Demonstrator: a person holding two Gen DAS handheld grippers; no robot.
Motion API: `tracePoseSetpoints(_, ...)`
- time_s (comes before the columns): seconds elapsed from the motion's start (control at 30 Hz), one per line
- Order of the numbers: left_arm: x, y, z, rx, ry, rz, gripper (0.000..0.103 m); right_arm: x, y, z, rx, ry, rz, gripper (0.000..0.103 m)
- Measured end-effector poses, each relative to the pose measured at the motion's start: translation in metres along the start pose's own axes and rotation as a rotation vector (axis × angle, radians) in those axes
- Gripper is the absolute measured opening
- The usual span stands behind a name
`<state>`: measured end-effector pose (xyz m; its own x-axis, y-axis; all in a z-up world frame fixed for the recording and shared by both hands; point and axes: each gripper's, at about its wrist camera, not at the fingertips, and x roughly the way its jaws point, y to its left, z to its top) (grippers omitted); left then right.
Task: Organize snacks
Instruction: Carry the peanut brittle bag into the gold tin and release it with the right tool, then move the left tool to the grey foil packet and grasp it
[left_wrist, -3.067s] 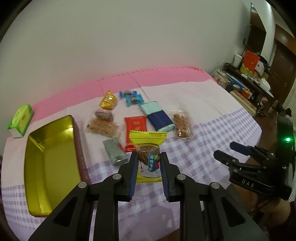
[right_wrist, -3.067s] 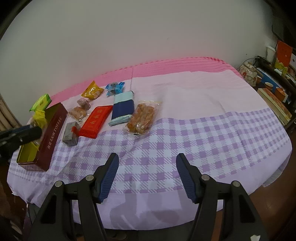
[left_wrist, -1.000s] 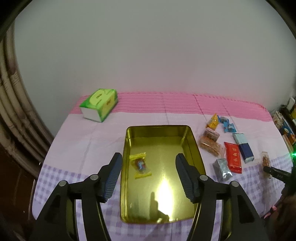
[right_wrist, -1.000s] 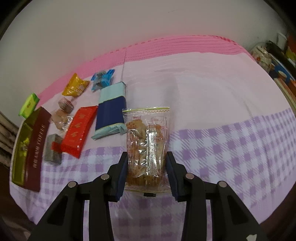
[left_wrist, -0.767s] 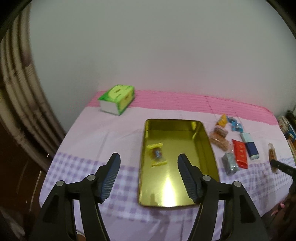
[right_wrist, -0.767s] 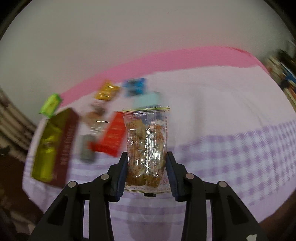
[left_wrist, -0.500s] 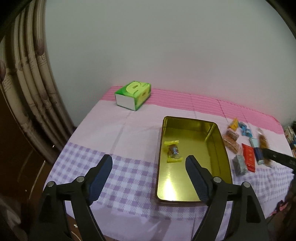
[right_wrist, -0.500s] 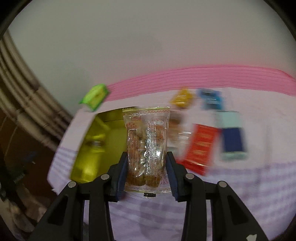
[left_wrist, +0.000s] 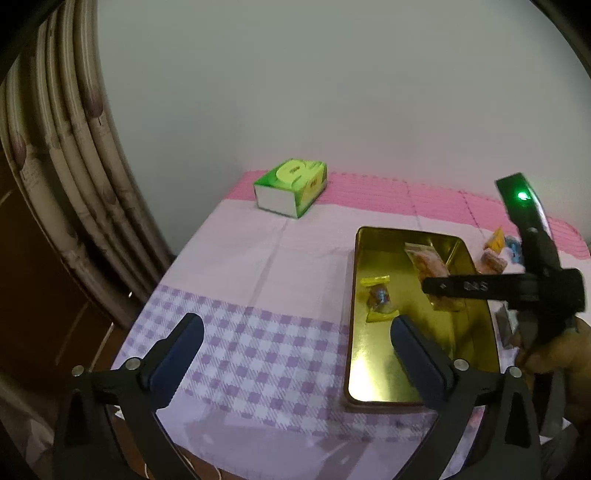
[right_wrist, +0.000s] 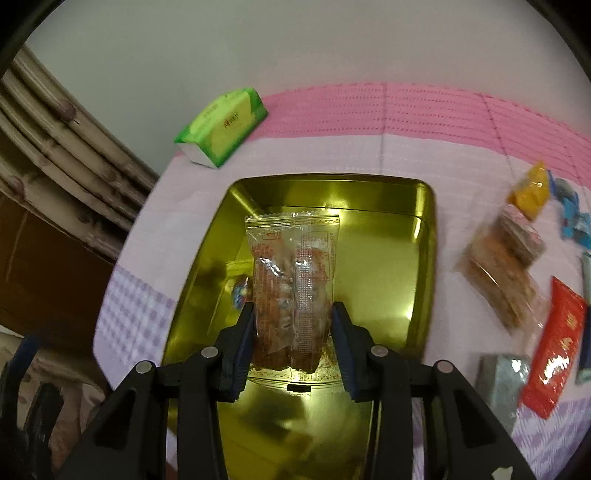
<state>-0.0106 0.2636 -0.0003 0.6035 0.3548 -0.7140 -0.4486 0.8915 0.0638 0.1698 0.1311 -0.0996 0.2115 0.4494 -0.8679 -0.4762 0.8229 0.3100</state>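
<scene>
**Right gripper holding snack bag above tin**

Left wrist view: The left gripper (left_wrist: 293, 345) is spread wide and holds nothing, above the checked tablecloth (left_wrist: 251, 354). The gold tin (left_wrist: 417, 384) lies to its right, with a yellow-wrapped candy (left_wrist: 377, 298) inside. A green tissue box (left_wrist: 291, 187) stands by the wall.

Right wrist view: The right gripper (right_wrist: 293, 338) is clamped on a clear snack bag (right_wrist: 293, 291), held over the tin (right_wrist: 428, 236). Other snacks, including a red packet (right_wrist: 554, 343), lie on the cloth to the right of the tin.
</scene>
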Motion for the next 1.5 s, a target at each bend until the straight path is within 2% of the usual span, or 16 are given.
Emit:
tracePoseSetpoints(0.3, 0.016, 0.002, 0.000, -0.017, 0.057, 0.008, 0.101, 0.035, -0.001, 0.026, 0.027, 0.034, -0.053, 0.037)
tracePoseSetpoints(0.67, 0.021, 0.004, 0.000, -0.018, 0.076, -0.004, 0.101, 0.045, 0.006, 0.028, 0.022, 0.036, -0.076, 0.037)
tracePoseSetpoints(0.9, 0.021, 0.004, 0.000, -0.016, 0.077, -0.002, 0.101, 0.043, 0.011, 0.029, 0.002, 0.010, -0.084, 0.040)
tracePoseSetpoints(1.1, 0.022, 0.004, 0.000, -0.014, 0.073, 0.003, 0.101, 0.023, 0.011, 0.032, 0.018, -0.060, -0.031, 0.042)
tracePoseSetpoints(1.2, 0.020, 0.005, 0.000, -0.013, 0.058, 0.012, 0.101, -0.005, 0.000, 0.021, 0.042, -0.129, 0.033, 0.043)
tracePoseSetpoints(1.3, 0.014, 0.002, 0.001, -0.004, 0.032, -0.016, 0.101, -0.040, -0.025, -0.005, 0.067, -0.207, 0.041, 0.043)
tracePoseSetpoints(1.33, 0.010, -0.001, 0.001, 0.004, 0.024, -0.030, 0.101, -0.051, -0.034, -0.016, 0.072, -0.221, 0.024, 0.043)
tracePoseSetpoints(1.5, -0.010, -0.032, -0.002, 0.129, -0.027, -0.165, 0.101, -0.109, -0.111, -0.094, 0.132, -0.259, -0.176, 0.043)
